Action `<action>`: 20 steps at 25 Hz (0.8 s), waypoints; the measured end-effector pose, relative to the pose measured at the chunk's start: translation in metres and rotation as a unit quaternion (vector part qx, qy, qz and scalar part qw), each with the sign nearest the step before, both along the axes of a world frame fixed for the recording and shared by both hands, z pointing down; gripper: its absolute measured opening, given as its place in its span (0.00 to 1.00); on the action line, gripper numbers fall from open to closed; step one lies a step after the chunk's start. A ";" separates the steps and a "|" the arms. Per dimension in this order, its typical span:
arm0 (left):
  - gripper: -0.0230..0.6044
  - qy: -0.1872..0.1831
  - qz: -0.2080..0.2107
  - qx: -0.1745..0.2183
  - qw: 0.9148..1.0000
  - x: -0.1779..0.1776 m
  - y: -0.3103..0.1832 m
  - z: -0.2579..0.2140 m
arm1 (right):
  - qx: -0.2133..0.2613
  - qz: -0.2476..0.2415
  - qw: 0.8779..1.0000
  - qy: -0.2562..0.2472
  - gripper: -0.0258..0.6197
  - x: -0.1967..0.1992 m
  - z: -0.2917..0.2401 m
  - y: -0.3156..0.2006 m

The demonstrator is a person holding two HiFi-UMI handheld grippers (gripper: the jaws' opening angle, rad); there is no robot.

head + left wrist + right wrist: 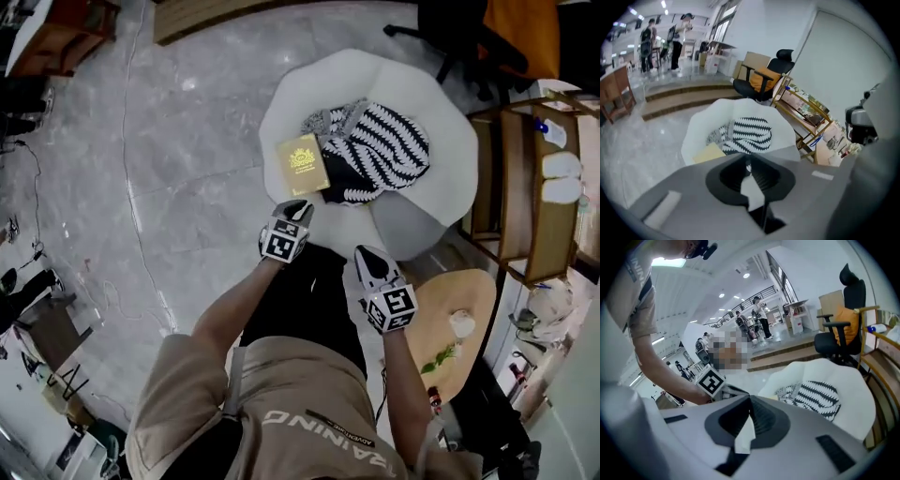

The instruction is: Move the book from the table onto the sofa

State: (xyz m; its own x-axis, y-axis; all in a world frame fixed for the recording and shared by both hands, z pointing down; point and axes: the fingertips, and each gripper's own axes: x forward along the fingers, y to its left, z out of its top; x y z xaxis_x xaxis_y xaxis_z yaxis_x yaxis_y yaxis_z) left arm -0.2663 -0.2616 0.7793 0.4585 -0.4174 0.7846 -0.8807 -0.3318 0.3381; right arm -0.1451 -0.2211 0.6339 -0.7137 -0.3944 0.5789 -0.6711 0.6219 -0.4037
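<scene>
Left claw point(296, 208), closed and empty, hangs just short of the book point(302, 165) on the sofa point(450, 131), nearer than the shut right claw point(370, 258).

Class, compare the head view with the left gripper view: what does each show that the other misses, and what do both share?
Head view only: the round wooden table at the lower right. Left gripper view only: the low steps and the people standing far behind them. Both: the white sofa, the striped cushion on it and the yellow book lying on the sofa beside that cushion.
</scene>
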 end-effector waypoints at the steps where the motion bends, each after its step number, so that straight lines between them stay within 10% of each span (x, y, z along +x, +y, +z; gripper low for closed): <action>1: 0.05 -0.007 0.006 0.029 1.000 0.003 -0.012 -0.021 | 0.009 0.006 1.000 0.000 0.05 0.003 -0.011 -0.004; 13: 0.05 0.048 0.049 0.220 0.973 0.063 -0.063 -0.276 | 0.171 0.075 0.982 -0.008 0.05 0.042 -0.195 -0.058; 20: 0.05 0.006 0.067 0.274 0.959 0.070 -0.080 -0.354 | 0.259 0.115 0.959 -0.030 0.05 0.054 -0.276 -0.101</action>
State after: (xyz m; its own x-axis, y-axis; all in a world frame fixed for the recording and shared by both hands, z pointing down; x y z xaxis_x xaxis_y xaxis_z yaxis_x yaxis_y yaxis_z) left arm -0.1963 -0.3415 0.4257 0.5441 -0.7025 0.4588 -0.8150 -0.5725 0.0900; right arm -0.0911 -0.3224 0.3579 -0.6000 -0.7680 0.2238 -0.7991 0.5884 -0.1234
